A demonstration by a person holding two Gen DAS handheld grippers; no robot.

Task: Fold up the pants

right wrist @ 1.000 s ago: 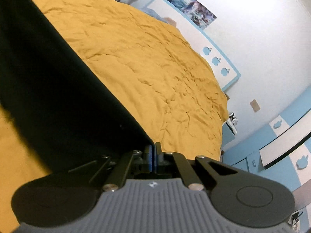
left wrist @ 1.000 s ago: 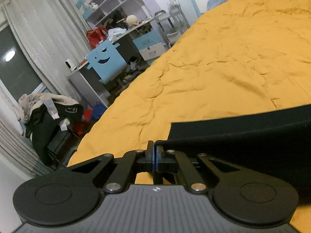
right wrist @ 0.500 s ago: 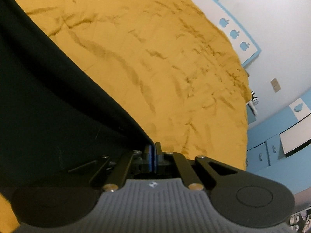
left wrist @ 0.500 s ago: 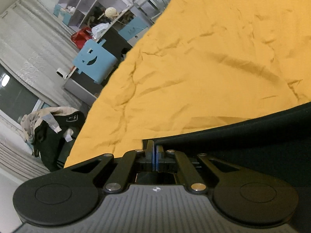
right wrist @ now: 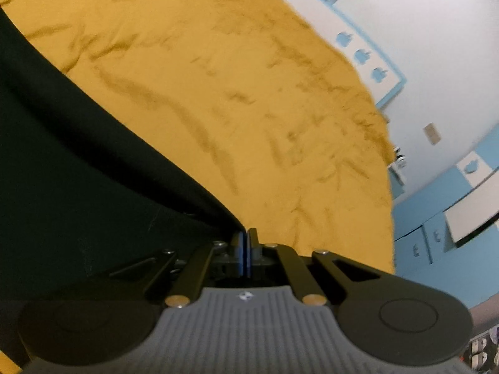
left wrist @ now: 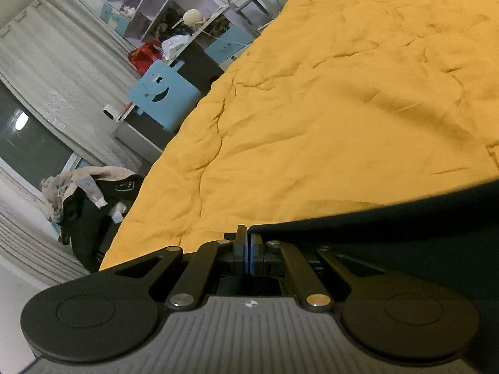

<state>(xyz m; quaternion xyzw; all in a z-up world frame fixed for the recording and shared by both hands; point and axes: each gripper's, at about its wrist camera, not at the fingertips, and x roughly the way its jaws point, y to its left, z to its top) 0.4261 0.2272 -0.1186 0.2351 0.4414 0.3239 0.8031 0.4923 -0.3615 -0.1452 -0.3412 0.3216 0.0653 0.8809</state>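
The black pants [left wrist: 405,227] hang stretched over a bed with an orange cover [left wrist: 343,109]. My left gripper [left wrist: 249,233] is shut on the pants' left corner, with the fabric running off to the right. My right gripper [right wrist: 246,237] is shut on the other corner of the pants [right wrist: 78,171], with the fabric running off to the left and filling the lower left of that view. The orange cover [right wrist: 234,93] lies beyond it. The rest of the pants is out of frame.
Left of the bed stand a blue chair [left wrist: 162,93], a cluttered desk with shelves [left wrist: 187,25], and a pile of clothes [left wrist: 90,199] by the curtains. A white wall and blue cabinets [right wrist: 436,233] lie right of the bed.
Both grippers have tilted down and moved closer to the bed cover, still gripping the pants. The pants' edge sits lower against the bed.
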